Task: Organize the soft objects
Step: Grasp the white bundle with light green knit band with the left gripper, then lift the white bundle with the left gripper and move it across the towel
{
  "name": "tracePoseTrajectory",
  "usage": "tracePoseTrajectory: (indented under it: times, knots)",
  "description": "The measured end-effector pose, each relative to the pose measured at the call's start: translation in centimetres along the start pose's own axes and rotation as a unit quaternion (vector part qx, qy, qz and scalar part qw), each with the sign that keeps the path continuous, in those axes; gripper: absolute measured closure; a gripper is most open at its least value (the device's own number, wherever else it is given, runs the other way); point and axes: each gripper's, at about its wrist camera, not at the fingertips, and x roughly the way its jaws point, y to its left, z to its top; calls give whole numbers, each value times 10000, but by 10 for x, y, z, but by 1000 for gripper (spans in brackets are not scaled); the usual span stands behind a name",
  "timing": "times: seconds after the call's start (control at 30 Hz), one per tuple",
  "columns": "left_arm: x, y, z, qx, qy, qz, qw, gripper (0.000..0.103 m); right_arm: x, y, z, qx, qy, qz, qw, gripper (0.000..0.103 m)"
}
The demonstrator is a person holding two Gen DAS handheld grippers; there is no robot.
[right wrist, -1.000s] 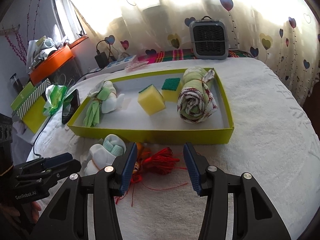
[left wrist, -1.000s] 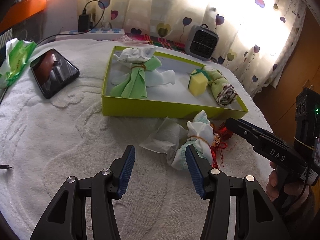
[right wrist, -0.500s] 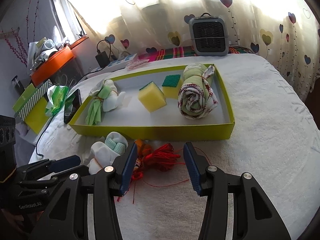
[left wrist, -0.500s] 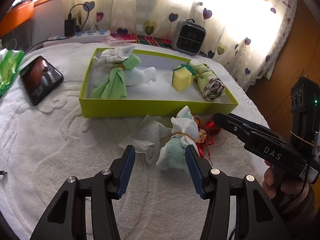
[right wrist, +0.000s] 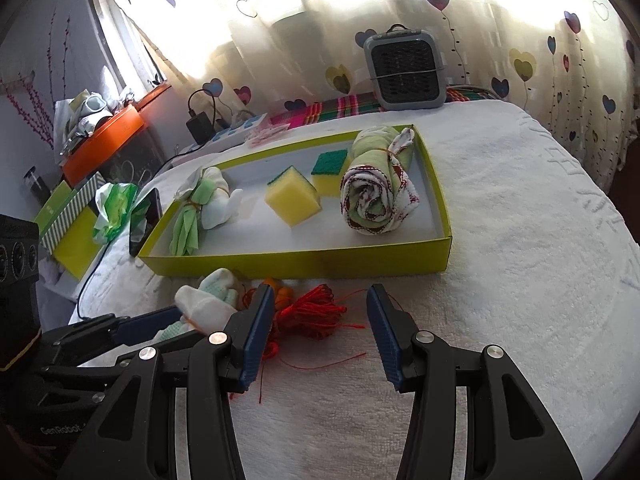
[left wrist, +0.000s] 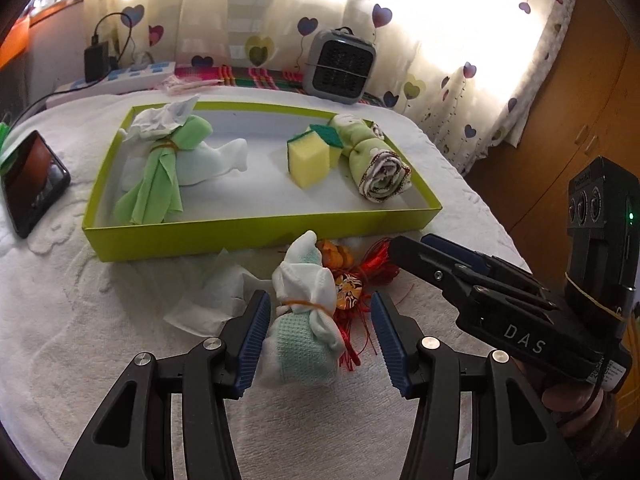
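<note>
A white and mint cloth bundle [left wrist: 306, 320] tied with an orange band lies on the white towel, between the blue pads of my left gripper [left wrist: 320, 340], which is open around it. In the right wrist view the bundle [right wrist: 204, 304] shows beside the left gripper [right wrist: 160, 326]. A red thread tassel [right wrist: 316, 312] with an orange charm lies between the fingers of my open right gripper [right wrist: 320, 332], whose tips [left wrist: 412, 246] hover over the tassel [left wrist: 376, 264]. Behind stands a yellow-green box [left wrist: 256, 236] holding a green and white cloth bundle [left wrist: 160, 168], two yellow sponges [left wrist: 308, 160] and a rolled towel [left wrist: 380, 168].
A crumpled tissue [left wrist: 212, 300] lies left of the bundle. A phone [left wrist: 32, 180] rests at the far left, a grey heater [left wrist: 340, 66] and a power strip [left wrist: 120, 80] at the back. Wooden doors [left wrist: 580, 120] stand to the right; a hand [left wrist: 576, 408] holds the right gripper.
My left gripper has moved over to the right, so the white and mint bundle now lies between its pads instead of beside the right one. The right gripper has hardly moved.
</note>
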Motion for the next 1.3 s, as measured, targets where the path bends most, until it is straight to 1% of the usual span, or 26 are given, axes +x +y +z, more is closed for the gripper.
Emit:
tracePoseTrajectory:
  times: [0.03,0.1,0.17,0.23,0.27,0.33,0.53,0.77,1.0,1.1,1.3]
  knots:
    - [2,1,1,-61,38,-26,10000,52,0,-1,0,15,-5,0,10000,54]
    - [4,1,0,-91,50,78,9999,52,-1,-2,0,46,-10,7,10000,54]
    - [3,3,-1,-179,14,129,9998,54,-1,-3,0,63,-18,20,10000,54]
    - [0,5,-2,-230,-43,82,9997,61,-1,-3,0,64,-19,44,10000,54]
    - [0,6,-2,-241,-41,93,9997,62,-2,-3,0,59,-19,53,10000,54]
    - [2,8,-3,-284,6,95,9996,67,-1,-3,0,49,-13,71,10000,54]
    - [0,10,-4,-262,-43,96,9996,74,-2,-3,-1,54,-24,63,10000,54]
    - [-22,16,-8,-337,-280,40,9990,75,-4,0,0,-18,-43,42,10000,54]
    - [-53,34,-11,-578,-597,14,9965,75,-3,5,0,-98,-28,35,9999,54]
    - [-63,41,-13,-709,-704,-93,9950,75,-4,9,1,-167,-33,33,9998,54]
    - [-79,57,-17,-985,-808,-466,9908,75,-2,18,1,-270,-3,75,9996,54]
